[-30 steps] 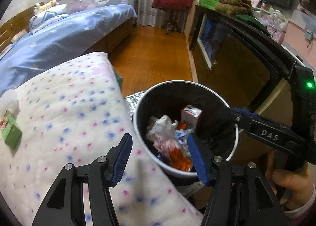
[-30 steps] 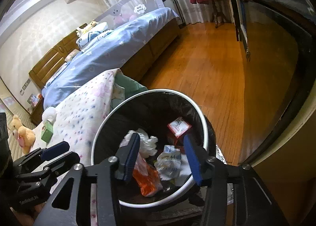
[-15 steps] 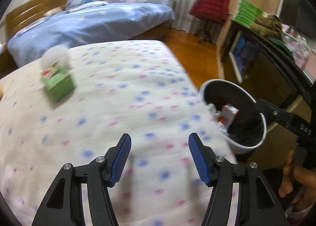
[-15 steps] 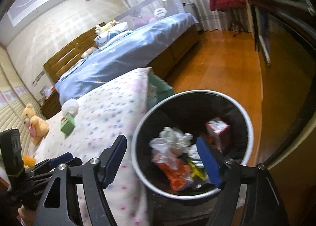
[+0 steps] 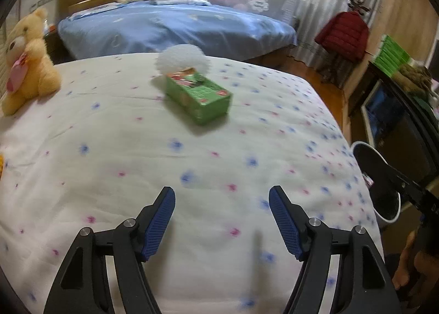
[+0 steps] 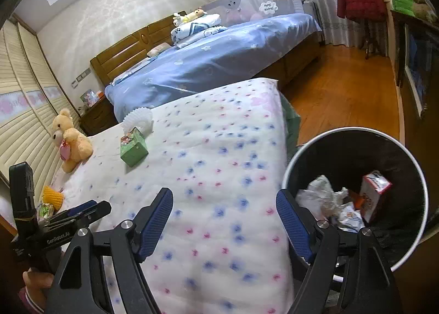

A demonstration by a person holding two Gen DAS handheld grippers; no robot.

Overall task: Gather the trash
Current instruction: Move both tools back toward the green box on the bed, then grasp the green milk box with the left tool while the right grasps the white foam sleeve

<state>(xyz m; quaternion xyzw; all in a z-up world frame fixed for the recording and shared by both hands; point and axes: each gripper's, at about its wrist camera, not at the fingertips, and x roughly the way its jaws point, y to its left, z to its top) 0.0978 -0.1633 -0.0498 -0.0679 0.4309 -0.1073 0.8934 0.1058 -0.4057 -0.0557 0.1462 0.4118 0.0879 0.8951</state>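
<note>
Bedroom with a wooden floor (image 6: 337,86), two beds and a pale wall. Nearest is a bed under a white quilt (image 5: 170,154) dotted with blue and pink flowers; behind it stands a second bed with a blue cover (image 6: 219,64).

On the white quilt lies a green tissue box (image 5: 199,98) with a white frilly item (image 5: 181,57) just behind it. A yellow teddy bear (image 5: 26,58) sits at the quilt's far left edge.

Both tools hang over the quilt with nothing between their blue pads. The left tool (image 5: 221,220) has its jaws wide and opening. The right tool (image 6: 224,224) is likewise wide and opening.

Beside the bed's right edge stands a round bin (image 6: 411,165) with a white rim and black liner. Inside it lie crumpled white paper (image 6: 319,194), a small red and white carton (image 6: 373,194) and other wrappers.
</note>
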